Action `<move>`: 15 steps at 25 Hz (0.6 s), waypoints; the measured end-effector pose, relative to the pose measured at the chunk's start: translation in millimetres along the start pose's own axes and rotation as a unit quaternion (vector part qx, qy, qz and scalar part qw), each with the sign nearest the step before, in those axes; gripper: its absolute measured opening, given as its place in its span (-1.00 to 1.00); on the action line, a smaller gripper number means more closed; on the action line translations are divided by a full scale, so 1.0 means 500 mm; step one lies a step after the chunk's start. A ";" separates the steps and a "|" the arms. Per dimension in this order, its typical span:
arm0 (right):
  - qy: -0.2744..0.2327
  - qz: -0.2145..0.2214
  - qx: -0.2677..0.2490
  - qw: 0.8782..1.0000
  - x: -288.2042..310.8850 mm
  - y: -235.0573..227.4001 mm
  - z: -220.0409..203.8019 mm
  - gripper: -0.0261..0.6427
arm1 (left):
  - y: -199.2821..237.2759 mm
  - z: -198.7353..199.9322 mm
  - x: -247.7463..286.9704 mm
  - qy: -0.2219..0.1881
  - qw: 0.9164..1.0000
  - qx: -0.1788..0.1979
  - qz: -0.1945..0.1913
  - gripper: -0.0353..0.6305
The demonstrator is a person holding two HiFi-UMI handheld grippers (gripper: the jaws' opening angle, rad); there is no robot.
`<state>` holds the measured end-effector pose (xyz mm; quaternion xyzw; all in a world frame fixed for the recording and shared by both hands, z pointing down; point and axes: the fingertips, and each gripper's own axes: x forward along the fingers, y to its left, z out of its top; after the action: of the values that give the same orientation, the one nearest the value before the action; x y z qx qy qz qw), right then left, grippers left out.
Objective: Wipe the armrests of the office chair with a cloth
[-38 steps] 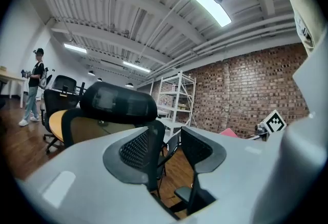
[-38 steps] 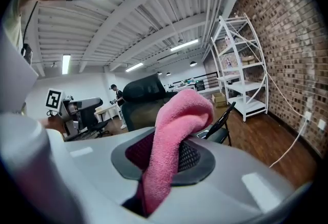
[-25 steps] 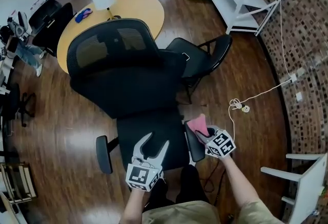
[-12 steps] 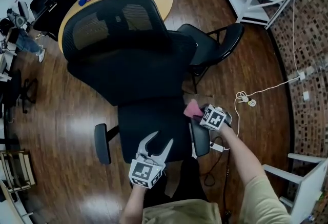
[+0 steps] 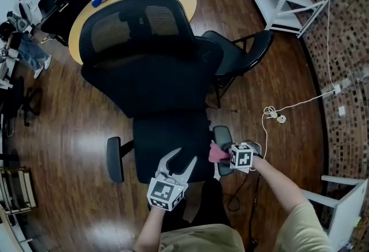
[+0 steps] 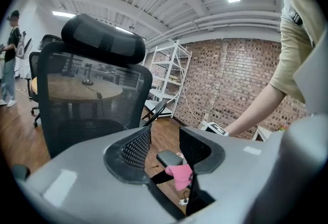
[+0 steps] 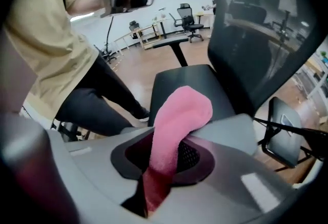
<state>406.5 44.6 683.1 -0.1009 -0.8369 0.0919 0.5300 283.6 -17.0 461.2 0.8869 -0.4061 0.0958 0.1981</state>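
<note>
Half a second ago the right tongs (image 5: 223, 154) held the pink terry cloth (image 5: 217, 153) at the far end of the right armrest pad (image 5: 222, 134), close to the backrest of the black mesh-backed office chair (image 5: 144, 60). Now they have drawn back toward the person, and the cloth lies about midway along the pad, over its inner edge. The left tongs (image 5: 179, 161) have barely shifted and sit over the front of the seat.

The right forearm (image 5: 277, 180) reaches in from the lower right, bent inward, so the right tongs point leftward across the pad. Their jaws are clenched on the cloth: a fold bulges out past the tips, and the rest runs back between the jaws. The left tongs point forward and a little to the right, held low just in front of the person's body. Their jaws are spread and grasp nothing. The left armrest (image 5: 114, 160) stands apart from both tongs, above the dark wooden floor (image 5: 63, 130).
</note>
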 end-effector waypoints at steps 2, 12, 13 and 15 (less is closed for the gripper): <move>-0.001 0.029 -0.007 1.000 0.015 0.072 -0.003 -0.72 | -0.002 0.007 -0.002 -0.003 1.000 0.005 -0.003 -0.42; -0.071 0.048 0.039 0.996 0.008 0.170 -0.018 -0.71 | -0.012 0.002 -0.022 -0.001 1.000 -0.003 0.003 -0.46; -0.094 0.019 0.053 0.994 -0.013 0.127 -0.007 -0.71 | -0.009 0.001 -0.024 -0.002 1.000 -0.004 0.005 -0.46; -0.120 -0.050 0.080 0.988 -0.058 0.025 -0.002 -0.71 | -0.003 -0.006 -0.028 -0.003 1.000 -0.005 0.010 -0.46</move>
<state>420.4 48.8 655.2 -0.0049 -0.8884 0.1431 0.4362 275.4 -5.2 458.9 0.8819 -0.4163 0.0936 0.2003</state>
